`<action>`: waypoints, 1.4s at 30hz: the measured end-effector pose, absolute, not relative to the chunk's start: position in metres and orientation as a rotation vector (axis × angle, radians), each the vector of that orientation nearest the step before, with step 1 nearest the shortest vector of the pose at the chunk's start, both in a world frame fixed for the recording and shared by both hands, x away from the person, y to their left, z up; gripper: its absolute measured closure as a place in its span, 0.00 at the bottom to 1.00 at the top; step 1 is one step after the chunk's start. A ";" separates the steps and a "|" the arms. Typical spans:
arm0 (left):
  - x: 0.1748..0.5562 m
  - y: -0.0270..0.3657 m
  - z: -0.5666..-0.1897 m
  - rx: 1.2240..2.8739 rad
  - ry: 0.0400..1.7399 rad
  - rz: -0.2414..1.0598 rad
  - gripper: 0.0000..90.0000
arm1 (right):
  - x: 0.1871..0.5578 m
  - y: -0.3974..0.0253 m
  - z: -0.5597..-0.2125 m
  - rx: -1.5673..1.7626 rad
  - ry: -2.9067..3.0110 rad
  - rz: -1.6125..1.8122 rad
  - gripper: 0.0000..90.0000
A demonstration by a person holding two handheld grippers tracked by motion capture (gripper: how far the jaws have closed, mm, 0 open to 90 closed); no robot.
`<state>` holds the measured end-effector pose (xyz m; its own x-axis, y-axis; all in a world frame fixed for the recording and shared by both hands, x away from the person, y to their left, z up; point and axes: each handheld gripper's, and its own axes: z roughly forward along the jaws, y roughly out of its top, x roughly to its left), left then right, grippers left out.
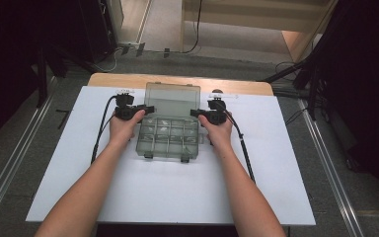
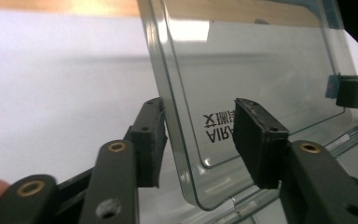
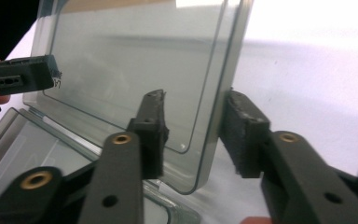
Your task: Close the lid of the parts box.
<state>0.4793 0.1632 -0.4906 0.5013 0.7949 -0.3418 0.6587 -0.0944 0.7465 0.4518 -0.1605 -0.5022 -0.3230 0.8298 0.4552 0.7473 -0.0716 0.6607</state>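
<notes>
A clear grey-tinted plastic compartment box (image 1: 169,136) lies mid-way on the white table sheet (image 1: 276,173), its transparent hinged lid (image 2: 261,79) upright. The left gripper (image 2: 200,140) and right gripper (image 3: 193,135) straddle the lid's side edges, jaws apart.

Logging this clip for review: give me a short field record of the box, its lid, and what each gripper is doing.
object: clear compartment box on the white table sheet
lid: lid raised, standing near upright at the far side of the box
left gripper: left gripper open, jaws straddling the lid's left edge, not clamped
right gripper: right gripper open, jaws on either side of the lid's right edge
compartments: contents too faint to tell
</notes>
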 end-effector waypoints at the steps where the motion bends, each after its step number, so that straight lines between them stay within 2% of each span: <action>1: 0.478 0.164 -0.489 1.808 1.212 0.189 0.64 | 0.451 -0.162 -0.500 1.760 2.073 1.367 0.74; 10: 0.471 0.173 -0.483 1.761 1.153 0.227 0.80 | 0.441 -0.166 -0.494 1.634 2.050 1.388 0.84; 20: 0.466 0.176 -0.479 1.753 1.139 0.313 0.86 | 0.433 -0.167 -0.493 1.504 2.051 1.375 0.88; 24: 0.467 0.177 -0.477 1.732 1.158 0.287 0.88 | 0.432 -0.169 -0.493 1.491 2.057 1.384 0.90; 25: 0.467 0.176 -0.477 1.730 1.159 0.286 0.88 | 0.433 -0.170 -0.494 1.487 2.058 1.380 0.93; 34: 0.462 0.174 -0.474 1.778 1.107 0.376 0.94 | 0.432 -0.171 -0.495 1.498 2.047 1.385 0.93; 36: 0.459 0.172 -0.473 1.798 1.084 0.419 0.94 | 0.433 -0.172 -0.493 1.519 2.053 1.399 0.90; 37: 0.458 0.172 -0.473 1.804 1.071 0.431 0.94 | 0.434 -0.174 -0.491 1.521 2.051 1.423 0.83; 38: 0.458 0.172 -0.472 1.810 1.065 0.439 0.94 | 0.436 -0.176 -0.488 1.523 2.040 1.446 0.82; 42: 0.455 0.174 -0.472 1.811 1.043 0.442 0.95 | 0.442 -0.181 -0.467 1.529 2.007 1.460 0.84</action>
<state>0.4549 0.1739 -0.4716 0.5683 0.8103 -0.1433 0.4611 -0.1694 0.8710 0.4417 -0.1810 -0.4671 -0.4313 0.8255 0.3641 0.6009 -0.0383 0.7984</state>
